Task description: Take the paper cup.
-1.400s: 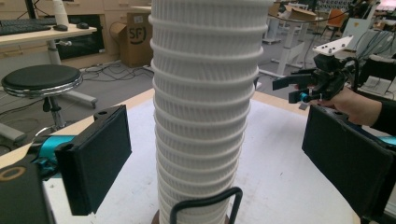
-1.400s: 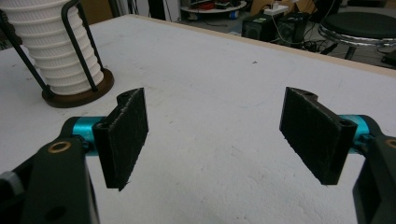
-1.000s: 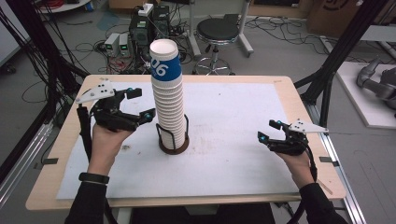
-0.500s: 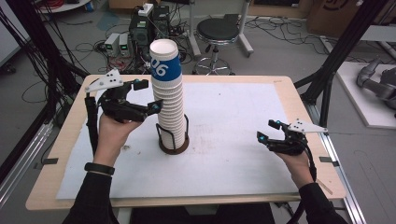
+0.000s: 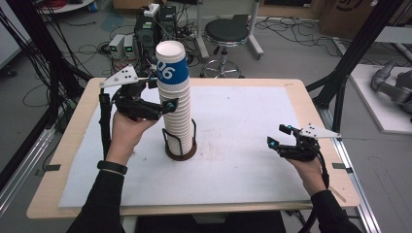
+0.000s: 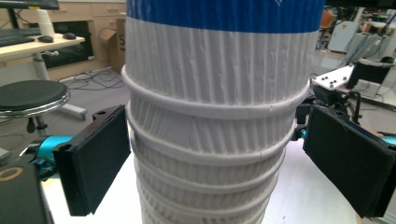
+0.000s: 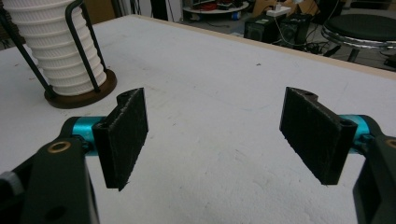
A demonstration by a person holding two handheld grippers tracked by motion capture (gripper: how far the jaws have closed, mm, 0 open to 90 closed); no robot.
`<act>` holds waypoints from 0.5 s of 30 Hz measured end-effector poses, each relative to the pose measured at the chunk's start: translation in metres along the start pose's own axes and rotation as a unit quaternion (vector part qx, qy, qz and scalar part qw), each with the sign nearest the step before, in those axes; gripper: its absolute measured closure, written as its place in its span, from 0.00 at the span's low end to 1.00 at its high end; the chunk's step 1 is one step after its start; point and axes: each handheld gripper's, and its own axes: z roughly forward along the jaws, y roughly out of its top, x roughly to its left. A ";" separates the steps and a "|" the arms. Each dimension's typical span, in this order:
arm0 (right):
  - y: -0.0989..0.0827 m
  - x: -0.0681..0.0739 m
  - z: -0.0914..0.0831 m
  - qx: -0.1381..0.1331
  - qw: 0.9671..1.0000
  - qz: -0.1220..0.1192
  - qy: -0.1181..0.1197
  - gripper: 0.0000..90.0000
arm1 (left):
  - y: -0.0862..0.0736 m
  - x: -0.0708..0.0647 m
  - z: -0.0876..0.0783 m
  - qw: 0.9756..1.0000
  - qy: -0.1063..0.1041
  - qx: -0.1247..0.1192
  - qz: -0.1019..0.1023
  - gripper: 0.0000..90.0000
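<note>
Left gripper (image 5: 165,99) lining up on the tall stack of ribbed white paper cups (image 5: 176,109)

The stack stands in a black wire holder on a round brown base (image 5: 180,151) near the middle of the white tabletop (image 5: 243,145), its top cup banded blue; the left gripper's black fingers (image 6: 95,158) stand open on either side of the upper cups, seemingly not quite pressing, though the contact is hard to judge. To take the top cups cleanly, I would close squarely just under a rolled rim, squeeze lightly so the paper does not crush, and lift straight up to clear the wires. The right gripper (image 5: 281,140) rests low at the right of the tabletop, fingers (image 7: 123,135) open on nothing, free to steady the base
</note>
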 end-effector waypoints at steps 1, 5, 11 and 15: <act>0.000 0.000 0.000 0.001 1.000 0.000 0.000 0.27 | 0.000 0.001 0.001 1.000 0.001 0.000 0.000 0.08; 0.000 0.000 0.000 -0.001 1.000 -0.002 0.001 0.27 | 0.001 0.002 0.004 1.000 -0.001 -0.002 0.000 0.08; 0.001 0.002 0.001 0.001 1.000 0.000 0.005 0.27 | 0.000 0.005 0.010 1.000 -0.005 -0.002 -0.006 0.08; 0.001 0.003 0.001 -0.002 1.000 -0.003 0.007 0.27 | 0.000 0.005 0.012 1.000 -0.008 -0.004 -0.005 0.10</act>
